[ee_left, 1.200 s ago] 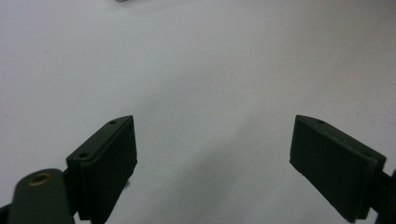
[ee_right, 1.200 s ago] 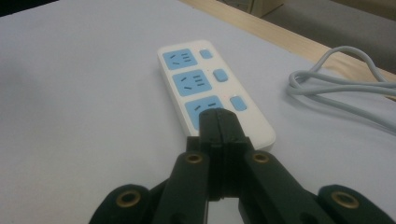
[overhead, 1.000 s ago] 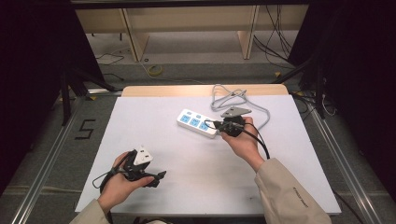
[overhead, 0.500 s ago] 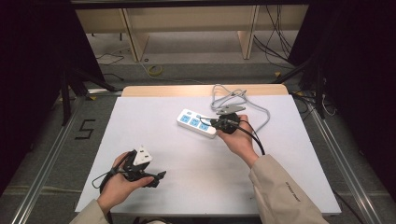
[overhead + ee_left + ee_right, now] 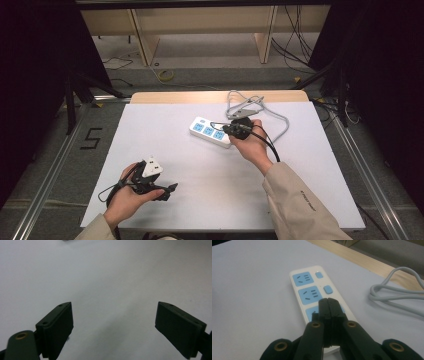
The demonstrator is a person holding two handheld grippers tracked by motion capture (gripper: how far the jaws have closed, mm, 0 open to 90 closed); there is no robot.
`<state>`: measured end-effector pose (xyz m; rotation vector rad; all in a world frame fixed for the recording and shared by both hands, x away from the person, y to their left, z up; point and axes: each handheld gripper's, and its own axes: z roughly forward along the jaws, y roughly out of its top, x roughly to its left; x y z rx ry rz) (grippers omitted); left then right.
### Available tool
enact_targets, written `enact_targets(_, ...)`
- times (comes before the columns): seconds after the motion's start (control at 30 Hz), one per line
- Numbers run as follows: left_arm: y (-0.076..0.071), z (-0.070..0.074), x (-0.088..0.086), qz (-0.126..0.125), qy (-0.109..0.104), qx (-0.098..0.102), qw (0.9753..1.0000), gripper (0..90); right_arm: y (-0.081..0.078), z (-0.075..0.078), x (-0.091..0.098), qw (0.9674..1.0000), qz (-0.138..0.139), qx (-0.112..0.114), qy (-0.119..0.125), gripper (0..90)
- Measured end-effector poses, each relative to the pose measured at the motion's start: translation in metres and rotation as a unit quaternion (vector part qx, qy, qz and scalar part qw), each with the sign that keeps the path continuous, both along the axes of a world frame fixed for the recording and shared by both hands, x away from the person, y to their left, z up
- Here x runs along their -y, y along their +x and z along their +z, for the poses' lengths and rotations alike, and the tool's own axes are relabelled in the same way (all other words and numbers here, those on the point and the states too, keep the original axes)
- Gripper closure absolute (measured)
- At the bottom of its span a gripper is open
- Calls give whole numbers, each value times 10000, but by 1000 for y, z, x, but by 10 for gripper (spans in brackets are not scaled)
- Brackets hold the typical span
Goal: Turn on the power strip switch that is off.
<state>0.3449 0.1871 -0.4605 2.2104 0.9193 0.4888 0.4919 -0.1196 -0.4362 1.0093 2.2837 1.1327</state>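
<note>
- Power strip (image 5: 212, 132): a white bar with three blue sockets and small blue switches, lying flat on the white counter (image 5: 200, 200) toward its far side, right of centre. In the right gripper view (image 5: 312, 293) two sockets and two switches show plainly; the third socket is partly covered by the fingers.
- Cord (image 5: 260, 107): a grey cable coiled loosely beyond and to the right of the strip, resting on the counter near its far wooden edge.
- Right gripper (image 5: 235, 129): fingers clenched together with nothing between them, the tip poised over the near end of the strip (image 5: 328, 305); whether it touches the plastic cannot be told.
- Left gripper (image 5: 167, 190): held low at the near left of the counter, well apart from the strip; its fingers (image 5: 56, 326) stand released and wide apart over bare counter, holding nothing.
- Handling, as a judgement: the strip is likely a rigid, light plastic shell with a smooth, somewhat slippery face, so it may slide or pivot if pushed at one end. The long side walls look like the surest place to take hold, across the narrow width near the middle. The cord is flexible and would drag and tug on the strip when it is moved.
- Containers: none on the counter.
</note>
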Motion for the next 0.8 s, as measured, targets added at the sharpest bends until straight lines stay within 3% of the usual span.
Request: enact_targets(0.8,-1,0,-1,3,-14,-10,10000,145,22,-11,-19,9998,-52,-169,-92,900)
